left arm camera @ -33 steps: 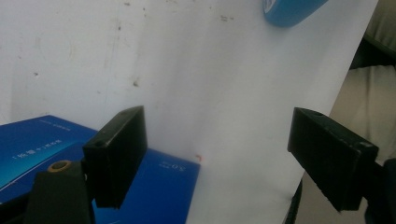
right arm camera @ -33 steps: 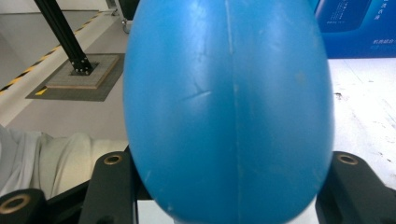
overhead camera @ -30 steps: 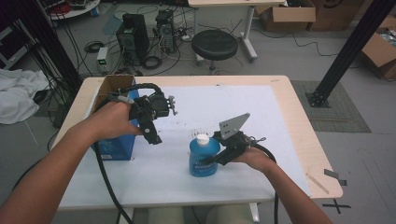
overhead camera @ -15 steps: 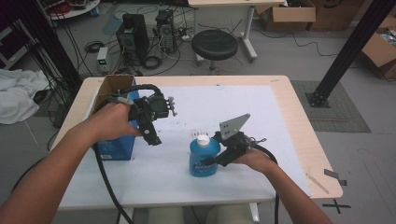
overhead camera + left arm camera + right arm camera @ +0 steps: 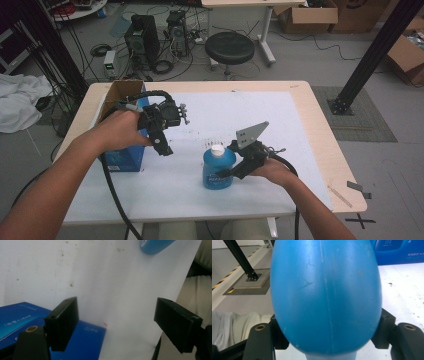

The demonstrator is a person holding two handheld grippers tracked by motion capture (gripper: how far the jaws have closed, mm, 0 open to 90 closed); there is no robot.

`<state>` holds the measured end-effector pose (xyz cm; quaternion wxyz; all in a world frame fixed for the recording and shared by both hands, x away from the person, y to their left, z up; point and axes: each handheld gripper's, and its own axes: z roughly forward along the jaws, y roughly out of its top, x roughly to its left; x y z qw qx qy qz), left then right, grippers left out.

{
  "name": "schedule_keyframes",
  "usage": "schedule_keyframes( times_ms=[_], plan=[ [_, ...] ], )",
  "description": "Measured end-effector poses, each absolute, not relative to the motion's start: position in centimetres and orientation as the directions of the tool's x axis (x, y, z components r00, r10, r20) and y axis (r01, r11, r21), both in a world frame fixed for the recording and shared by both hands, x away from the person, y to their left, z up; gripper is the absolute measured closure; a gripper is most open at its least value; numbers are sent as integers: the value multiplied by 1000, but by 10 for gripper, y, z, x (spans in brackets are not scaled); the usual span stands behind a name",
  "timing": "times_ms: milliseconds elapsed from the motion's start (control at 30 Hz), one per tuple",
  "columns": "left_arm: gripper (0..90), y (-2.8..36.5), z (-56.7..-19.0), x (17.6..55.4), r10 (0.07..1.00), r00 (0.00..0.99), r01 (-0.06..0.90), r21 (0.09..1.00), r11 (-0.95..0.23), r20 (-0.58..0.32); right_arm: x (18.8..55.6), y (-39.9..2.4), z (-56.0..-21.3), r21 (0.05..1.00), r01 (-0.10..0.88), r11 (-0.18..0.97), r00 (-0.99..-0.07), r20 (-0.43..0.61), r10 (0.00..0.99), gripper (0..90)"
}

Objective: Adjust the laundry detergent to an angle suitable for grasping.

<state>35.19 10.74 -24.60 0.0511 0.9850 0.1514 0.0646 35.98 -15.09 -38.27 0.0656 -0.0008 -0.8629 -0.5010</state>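
A blue plastic bottle (image 5: 219,169) with a white cap stands on the white table sheet (image 5: 240,115), near the front. My right gripper (image 5: 228,175) reaches in from the right at the bottle's lower body. Its jaws have just been opening and the bottle (image 5: 324,297) is still between them, one jaw on each flank; the right gripper (image 5: 332,340) is open. My left gripper (image 5: 163,148) hangs open above the sheet beside a blue box (image 5: 125,159). In the left gripper view the left gripper (image 5: 117,325) has wide jaws with nothing between them, over the box corner (image 5: 15,322).
An open cardboard carton (image 5: 120,90) stands behind the blue box at the table's left edge. Cables trail from both grippers over the front edge. A black stool (image 5: 230,47), computer cases and a black post foot (image 5: 342,105) are on the floor beyond.
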Motion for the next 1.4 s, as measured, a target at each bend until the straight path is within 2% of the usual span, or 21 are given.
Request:
schedule_keyframes(
  times_ms=[300,1167,1400],
  plan=[
    [205,108,-247,352,312,944,298,124,-946,109,359,-153,-382,867,75,493,-993,108,-38,261],
    [205,106,-247,352,309,945,295,123,-948,109,356,-162,-376,864,68,498,-996,87,-15,202],
    [205,106,-247,353,306,946,293,118,-949,111,357,-168,-374,855,77,512,-997,83,11,152]
  ],
)
